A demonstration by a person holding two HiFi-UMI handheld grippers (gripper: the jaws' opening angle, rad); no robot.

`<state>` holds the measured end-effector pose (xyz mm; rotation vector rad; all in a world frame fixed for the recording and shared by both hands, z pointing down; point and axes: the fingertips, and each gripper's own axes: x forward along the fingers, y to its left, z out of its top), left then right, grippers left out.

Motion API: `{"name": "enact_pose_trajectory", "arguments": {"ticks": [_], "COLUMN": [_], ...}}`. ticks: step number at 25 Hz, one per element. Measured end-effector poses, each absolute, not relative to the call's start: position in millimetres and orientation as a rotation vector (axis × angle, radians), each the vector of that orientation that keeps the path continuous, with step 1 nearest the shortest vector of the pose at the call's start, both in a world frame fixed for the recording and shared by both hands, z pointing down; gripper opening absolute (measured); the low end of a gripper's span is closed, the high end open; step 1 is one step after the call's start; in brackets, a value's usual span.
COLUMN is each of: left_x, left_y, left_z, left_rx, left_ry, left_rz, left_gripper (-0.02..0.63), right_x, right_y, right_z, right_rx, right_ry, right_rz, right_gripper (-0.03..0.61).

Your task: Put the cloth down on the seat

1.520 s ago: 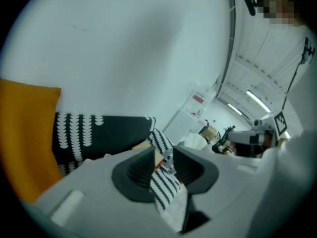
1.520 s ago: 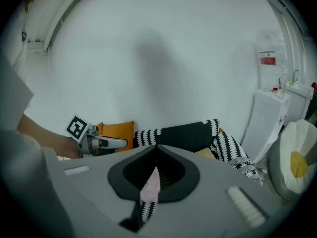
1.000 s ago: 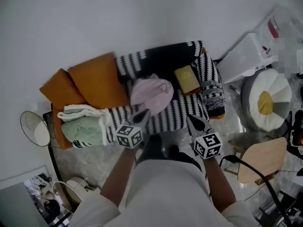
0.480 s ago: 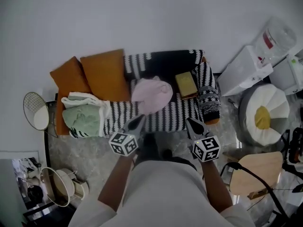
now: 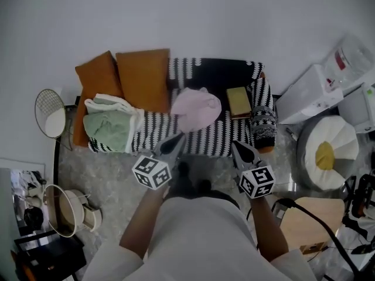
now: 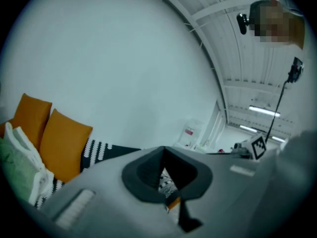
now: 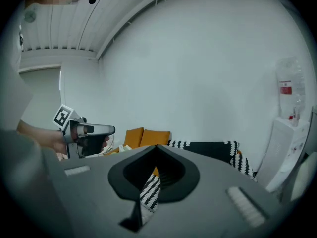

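Observation:
A pink cloth (image 5: 196, 109) lies crumpled on the striped black-and-white seat (image 5: 225, 138) of a small sofa, touched by neither gripper. My left gripper (image 5: 177, 139) is shut and empty, its tip just in front of the seat's front edge, below the cloth. My right gripper (image 5: 237, 147) is also shut and empty, in front of the seat further right. In the left gripper view the jaws (image 6: 163, 150) meet with nothing between them. The right gripper view shows its jaws (image 7: 155, 148) closed too, with the left gripper (image 7: 91, 132) at the left.
Two orange cushions (image 5: 142, 78) lean at the sofa's left. A folded green and white cloth (image 5: 109, 127) lies on the left of the seat, and a yellow box (image 5: 238, 100) on the right. A white pouf (image 5: 328, 148), a wooden stool (image 5: 307, 220) and cables stand right. A round wire fan (image 5: 51, 112) stands left.
The head view has swung, so the sofa now sits further right in it. Both grippers stay shut and empty in front of the seat. The pink cloth has not moved.

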<state>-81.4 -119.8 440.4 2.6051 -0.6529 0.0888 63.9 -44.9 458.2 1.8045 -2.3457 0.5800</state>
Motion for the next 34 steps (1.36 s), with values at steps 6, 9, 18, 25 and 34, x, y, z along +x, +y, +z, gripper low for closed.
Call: {"name": "enact_pose_trajectory", "arguments": {"ticks": [6, 9, 18, 25, 34], "left_x": [-121.1, -135.2, -168.6, -175.4, -174.6], "left_y": [-116.2, -119.2, -136.5, -143.7, -150.9], "left_z": [410.3, 407.2, 401.5, 399.8, 393.0], "left_rx": [2.705, 2.719, 2.715, 2.735, 2.751], "left_ry": [-0.652, -0.635, -0.615, -0.59, -0.589], "left_rz": [0.122, 0.147, 0.144, 0.14, 0.13], "left_gripper": [-0.002, -0.002, -0.002, -0.002, -0.002], "right_x": [43.4, 37.1, 10.4, 1.1, -0.8], "right_y": [-51.5, -58.7, -75.9, -78.4, -82.0], "right_z": [428.4, 420.4, 408.3, 408.3, 403.1], "right_rx": [1.82, 1.852, 1.92, 1.937, 1.94], "right_ry": [-2.38, -2.368, -2.346, -2.327, -2.333], "right_rz": [0.521, 0.515, 0.518, 0.512, 0.497], "right_gripper": [0.003, 0.003, 0.003, 0.003, 0.003]}}
